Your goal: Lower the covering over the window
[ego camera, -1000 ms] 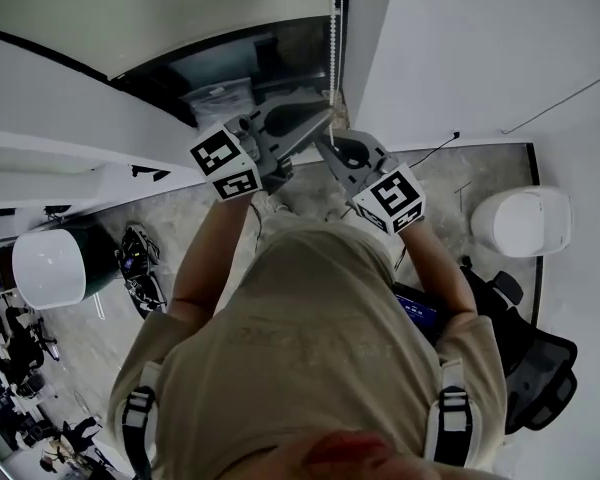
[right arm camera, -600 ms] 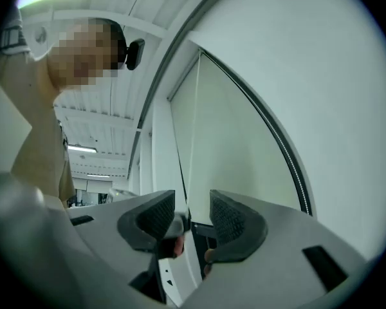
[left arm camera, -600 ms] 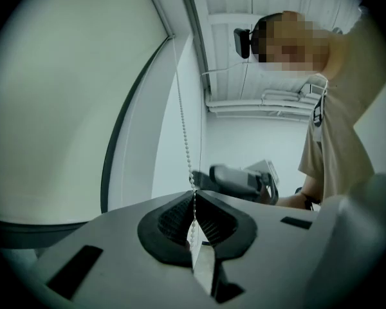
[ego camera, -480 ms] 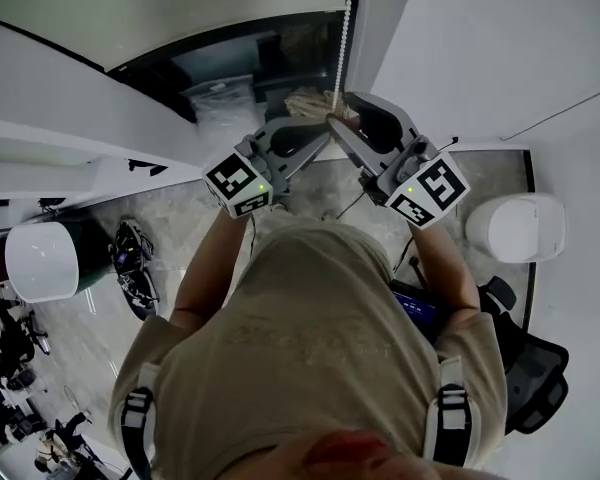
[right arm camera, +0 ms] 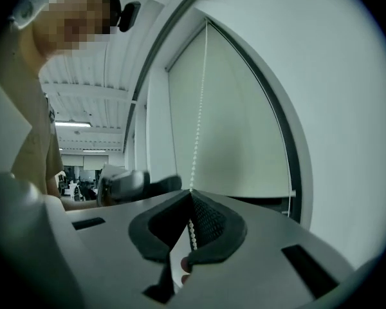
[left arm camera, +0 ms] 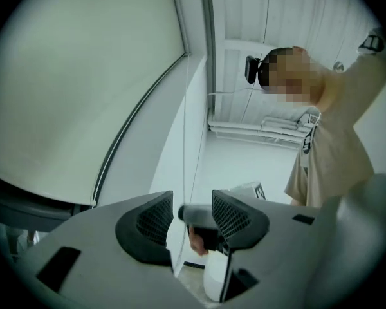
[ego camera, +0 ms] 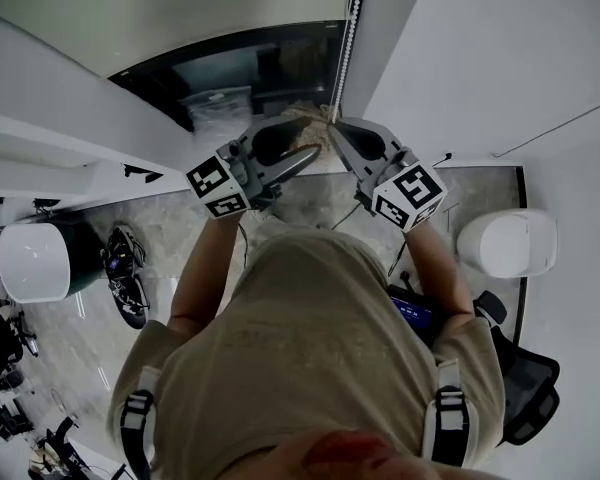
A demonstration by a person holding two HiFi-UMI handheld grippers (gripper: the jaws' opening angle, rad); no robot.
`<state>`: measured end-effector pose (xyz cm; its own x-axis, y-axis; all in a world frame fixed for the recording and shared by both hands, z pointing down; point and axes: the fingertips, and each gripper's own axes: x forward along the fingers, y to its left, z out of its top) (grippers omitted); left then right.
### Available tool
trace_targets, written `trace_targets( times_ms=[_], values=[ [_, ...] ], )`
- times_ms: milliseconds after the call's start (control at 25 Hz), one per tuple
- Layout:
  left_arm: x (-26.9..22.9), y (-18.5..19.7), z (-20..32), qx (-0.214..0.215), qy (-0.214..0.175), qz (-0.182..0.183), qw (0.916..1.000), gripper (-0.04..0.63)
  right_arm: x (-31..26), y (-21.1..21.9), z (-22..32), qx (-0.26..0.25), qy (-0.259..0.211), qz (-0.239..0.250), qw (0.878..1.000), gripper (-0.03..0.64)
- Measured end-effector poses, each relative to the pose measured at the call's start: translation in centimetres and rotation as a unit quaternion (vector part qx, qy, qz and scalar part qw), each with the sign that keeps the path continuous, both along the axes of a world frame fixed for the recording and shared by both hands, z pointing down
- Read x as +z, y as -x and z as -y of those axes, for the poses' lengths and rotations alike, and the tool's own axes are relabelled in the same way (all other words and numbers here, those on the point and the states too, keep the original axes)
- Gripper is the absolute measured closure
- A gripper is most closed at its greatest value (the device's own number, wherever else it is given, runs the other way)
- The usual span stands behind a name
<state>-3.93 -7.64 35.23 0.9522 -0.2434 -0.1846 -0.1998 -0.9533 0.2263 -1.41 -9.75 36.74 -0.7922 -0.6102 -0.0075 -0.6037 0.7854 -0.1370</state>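
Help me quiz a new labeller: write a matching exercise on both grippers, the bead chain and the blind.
1 left gripper
2 right gripper
3 bead chain
4 roller blind

a partly lowered
b jaws apart
c hangs along the blind's edge
d clamped on the chain

Pairs: 1-b, 2-d, 3-c, 4-a. The left jaws have just opened around the chain; the right have just closed on it.

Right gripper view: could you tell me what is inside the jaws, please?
The bead chain is pinched in the right gripper, whose jaws have just closed on it. A few beads show between the pads. The stretch lower down is covered by the gripper's body.
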Motion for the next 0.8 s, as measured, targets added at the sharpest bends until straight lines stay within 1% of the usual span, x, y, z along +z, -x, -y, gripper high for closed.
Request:
trace_targets(
  times_ms=[80, 160, 200, 240, 280, 360, 400, 440, 480, 520, 560, 600, 680, 720, 760, 800],
  values=[
    [-2.3, -0.6, 1.6, -0.017, -0.02, -0.001, 0.9997, 0.41, 1.2, 0.3, -0.1, -0.011, 0.014, -0.005, 1.0, 0.606],
    [-3.8, -2.2, 2.9, -0.03, -0.042, 0.012, 0.9986, 0.41, 1.2, 0.6, -0.4, -0.019, 0.008, -0.003, 1.0, 0.606],
    [-4.2, -2.9, 3.3, -0.031, -0.047, 0.015, 0.9983, 0.42, 1.2, 0.6, -0.5, -0.02, 0.006, -0.001, 1.0, 0.606],
    [-4.5, -3.6, 3.4, -0.026, -0.048, 0.014, 0.9984, 0.51, 1.2, 0.4, -0.6, -0.02, 0.005, 0.001, 1.0, 0.606],
    [-4.6, -4.1, 3.2, -0.015, -0.044, 0.008, 0.9989, 0.569, 1.2, 0.1, -0.8, -0.017, 0.002, 0.001, 1.0, 0.606],
    [-4.6, -4.7, 2.4, 0.001, -0.035, -0.005, 0.9994, 0.575, 0.8, -1.1, -1.3, -0.001, -0.022, 0.002, 1.0, 0.606],
    [-4.4, -4.7, 2.1, 0.001, -0.037, -0.002, 0.9993, 0.575, 0.3, -2.0, -1.5, 0.011, -0.039, 0.013, 0.999, 0.604],
    [-3.7, -4.8, 1.9, -0.001, -0.039, 0.011, 0.9992, 0.575, -0.6, -2.9, -1.6, 0.021, -0.052, 0.037, 0.998, 0.556],
    [-2.6, -4.9, 1.6, 0.0, -0.038, 0.03, 0.9988, 0.575, -1.7, -3.7, -1.5, 0.028, -0.058, 0.066, 0.996, 0.475],
    [-1.1, -5.3, 1.3, 0.004, -0.031, 0.05, 0.9983, 0.575, -2.8, -4.3, -1.3, 0.032, -0.062, 0.086, 0.994, 0.471],
    [0.3, -5.8, 0.8, 0.01, -0.02, 0.065, 0.9977, 0.575, -3.7, -4.6, -1.3, 0.033, -0.067, 0.092, 0.993, 0.471],
    [1.6, -6.3, 0.3, 0.014, -0.007, 0.072, 0.9973, 0.576, -4.4, -4.7, -1.3, 0.031, -0.073, 0.086, 0.993, 0.471],
    [3.0, -6.6, -0.7, 0.015, 0.013, 0.07, 0.9973, 0.576, -5.1, -3.9, -1.3, 0.028, -0.082, 0.064, 0.994, 0.481],
    [3.2, -6.3, -1.0, 0.012, 0.017, 0.067, 0.9975, 0.577, -5.3, -3.3, -1.1, 0.03, -0.087, 0.052, 0.994, 0.544],
    [3.1, -5.9, -1.1, 0.008, 0.017, 0.066, 0.9976, 0.576, -5.4, -2.7, -1.0, 0.031, -0.09, 0.043, 0.995, 0.591],
    [3.0, -5.5, -1.2, 0.004, 0.015, 0.067, 0.9977, 0.576, -5.4, -2.3, -1.0, 0.029, -0.089, 0.039, 0.995, 0.595]
  ],
)
